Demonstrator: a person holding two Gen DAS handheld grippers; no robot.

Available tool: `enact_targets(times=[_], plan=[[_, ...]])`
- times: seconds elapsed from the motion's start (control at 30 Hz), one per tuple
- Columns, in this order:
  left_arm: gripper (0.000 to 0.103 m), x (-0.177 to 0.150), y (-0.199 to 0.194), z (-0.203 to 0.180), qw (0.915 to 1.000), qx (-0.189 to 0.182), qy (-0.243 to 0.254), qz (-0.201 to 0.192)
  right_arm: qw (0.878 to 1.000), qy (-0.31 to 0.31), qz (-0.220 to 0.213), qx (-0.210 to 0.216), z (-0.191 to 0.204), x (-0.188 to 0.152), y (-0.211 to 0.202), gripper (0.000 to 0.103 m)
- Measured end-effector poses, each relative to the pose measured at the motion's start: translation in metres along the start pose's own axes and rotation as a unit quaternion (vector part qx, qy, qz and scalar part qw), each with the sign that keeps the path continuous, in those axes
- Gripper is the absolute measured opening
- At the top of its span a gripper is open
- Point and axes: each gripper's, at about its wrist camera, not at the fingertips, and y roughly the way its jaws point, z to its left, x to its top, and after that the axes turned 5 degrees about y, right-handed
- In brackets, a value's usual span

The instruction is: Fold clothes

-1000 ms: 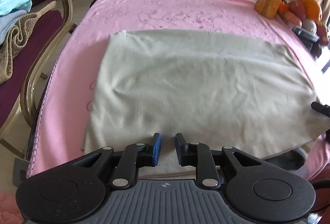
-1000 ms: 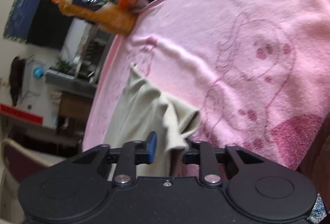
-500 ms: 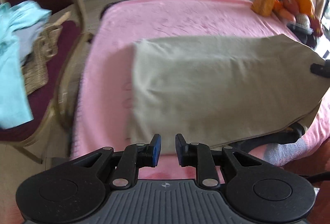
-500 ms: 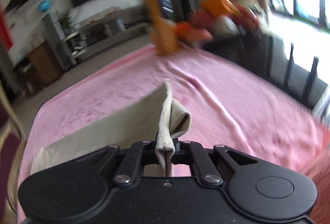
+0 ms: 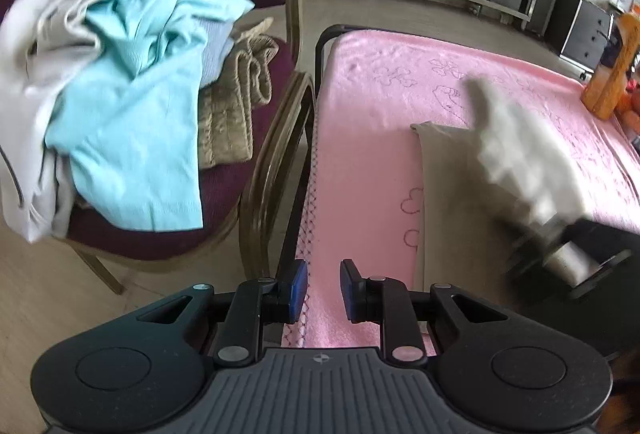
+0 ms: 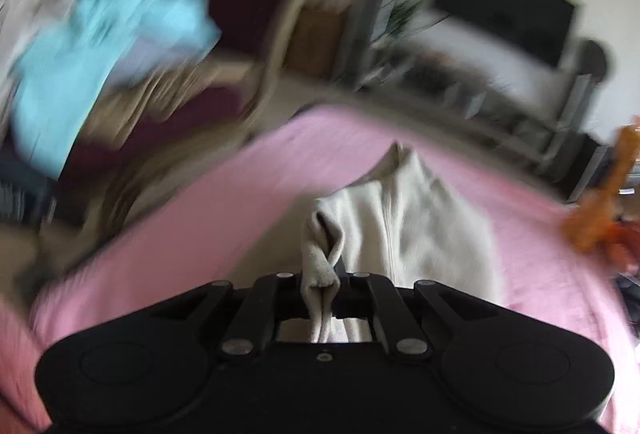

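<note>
2 grippers working: right gripper (image 6: pixel 324 288) clenched on a bunched edge of the beige garment (image 6: pixel 416 218), lifted over the pink blanket (image 5: pixel 372 138); left gripper (image 5: pixel 323 288) released, empty, above the blanket's near-left edge. Chair (image 5: pixel 276 138) beside it, heaped with turquoise clothing (image 5: pixel 136 106). Orange toys (image 6: pixel 600 210) far right.

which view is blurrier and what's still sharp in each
Right wrist view is blurrier: chair, blue clothes and shelves smear, and only the right claw with the pinched beige cloth stays fairly crisp. Left wrist view is mostly sharp, the left claw, pink towel and clothes pile clear; only the lifted beige cloth and right claw at its right edge are smeared.
</note>
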Motion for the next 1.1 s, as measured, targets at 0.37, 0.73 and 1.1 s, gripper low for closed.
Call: enact_targets(times=[0.37, 0.73, 1.1], plan=[[0.022, 0.000, 0.001, 0.008, 0.9989, -0.032, -0.035, 0.001, 0.998, 0.049, -0.020, 0.039, -0.007, 0.011, -0.029, 0.006], [0.021, -0.002, 0.002, 0.014, 0.9982, -0.026, -0.053, 0.005, 0.965, 0.092, 0.101, 0.222, -0.026, 0.006, -0.010, 0.028], [0.014, 0.007, -0.001, -0.023, 0.9977, -0.063, 0.000, -0.027, 0.965, 0.226, 0.052, 0.119, -0.149, -0.019, -0.066, 0.027]])
